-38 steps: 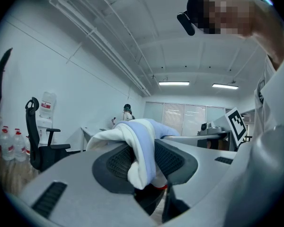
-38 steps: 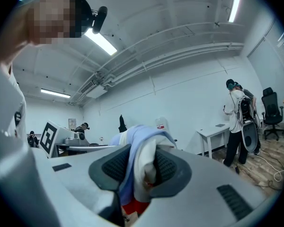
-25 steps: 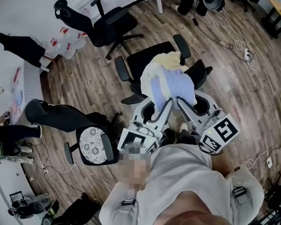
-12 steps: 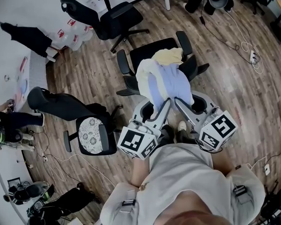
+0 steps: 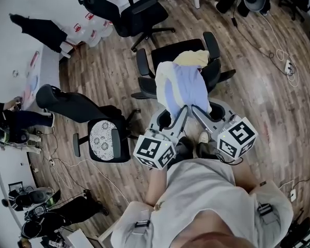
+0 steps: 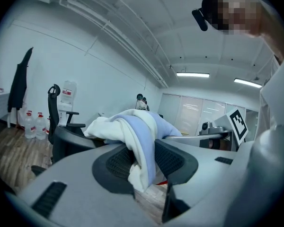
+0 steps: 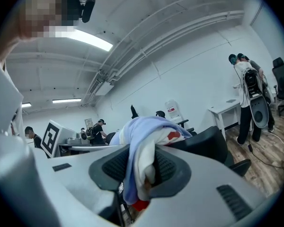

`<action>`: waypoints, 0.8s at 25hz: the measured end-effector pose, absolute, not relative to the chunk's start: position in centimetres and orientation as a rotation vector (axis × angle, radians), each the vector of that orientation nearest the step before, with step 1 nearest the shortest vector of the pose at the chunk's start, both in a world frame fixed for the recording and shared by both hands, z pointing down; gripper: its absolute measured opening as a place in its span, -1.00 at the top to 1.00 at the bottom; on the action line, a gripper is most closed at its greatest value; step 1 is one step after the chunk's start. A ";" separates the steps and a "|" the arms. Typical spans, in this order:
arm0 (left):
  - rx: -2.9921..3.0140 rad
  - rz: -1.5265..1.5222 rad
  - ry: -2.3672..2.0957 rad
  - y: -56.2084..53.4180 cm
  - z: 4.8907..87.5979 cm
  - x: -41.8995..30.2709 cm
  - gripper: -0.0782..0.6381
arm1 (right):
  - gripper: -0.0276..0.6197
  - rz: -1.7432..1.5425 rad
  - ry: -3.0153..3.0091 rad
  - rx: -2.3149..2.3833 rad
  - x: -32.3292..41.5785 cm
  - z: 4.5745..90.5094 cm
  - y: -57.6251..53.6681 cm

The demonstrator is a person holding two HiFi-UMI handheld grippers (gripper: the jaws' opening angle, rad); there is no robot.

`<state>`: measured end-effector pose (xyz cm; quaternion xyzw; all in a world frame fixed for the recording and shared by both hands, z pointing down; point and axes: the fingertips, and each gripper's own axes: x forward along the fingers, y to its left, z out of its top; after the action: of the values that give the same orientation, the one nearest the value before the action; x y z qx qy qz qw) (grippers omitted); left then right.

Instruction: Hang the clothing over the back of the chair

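Clothing (image 5: 182, 87) was pinched at its near edge by the left gripper (image 6: 142, 162) and the right gripper (image 7: 142, 170), each closed on a fold, evidently so it was held spread while its far part lay draped over the chair (image 5: 168, 58) back.

Head view: three office chairs in all, namely one draped chair (image 5: 170, 53), one black chair (image 5: 137, 12) near the wall and one patterned-seat chair (image 5: 72, 106); one clothing bundle (image 5: 181, 87). Two tools, the left tool (image 5: 181, 112) and the right tool (image 5: 199, 112), carry one marker cube each, a left cube (image 5: 154, 151) and a right cube (image 5: 236, 138), two cubes together. Left gripper view: two water bottles, a first bottle (image 6: 27, 126) and a second bottle (image 6: 39, 126), side by side on the floor.
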<state>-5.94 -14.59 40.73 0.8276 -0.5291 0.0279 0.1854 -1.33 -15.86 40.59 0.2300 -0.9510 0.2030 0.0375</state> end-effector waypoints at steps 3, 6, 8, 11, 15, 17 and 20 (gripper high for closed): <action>2.314 0.061 -1.491 -14.9 41.5 -6.4 0.36 | 0.54 0.644 -2.898 0.720 -1.7 41.4 -16.2; 2.317 0.018 -1.458 -15.0 41.7 -6.6 0.36 | 0.53 0.657 -2.889 0.750 -1.9 41.6 -16.6; 2.335 0.006 -1.428 -15.1 41.6 -6.6 0.36 | 0.52 0.664 -2.886 0.776 -2.0 41.6 -16.7; 2.366 0.008 -1.397 -15.2 41.5 -6.7 0.36 | 0.51 0.674 -2.879 0.815 -2.1 41.6 -16.9; 2.394 0.012 -1.399 -15.3 41.7 -6.5 0.36 | 0.51 0.667 -2.869 0.866 -2.0 41.9 -17.0; 2.407 0.016 -1.397 -15.2 41.8 -6.3 0.36 | 0.51 0.665 -2.867 0.891 -1.8 42.0 -17.0; 2.421 0.022 -1.382 -15.0 41.9 -6.1 0.36 | 0.50 0.665 -2.861 0.920 -1.6 42.1 -16.8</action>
<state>-6.12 -15.01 41.89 0.8549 -0.4880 0.0077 0.1759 -1.64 -16.82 42.13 0.2988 -0.9290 0.2161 0.0317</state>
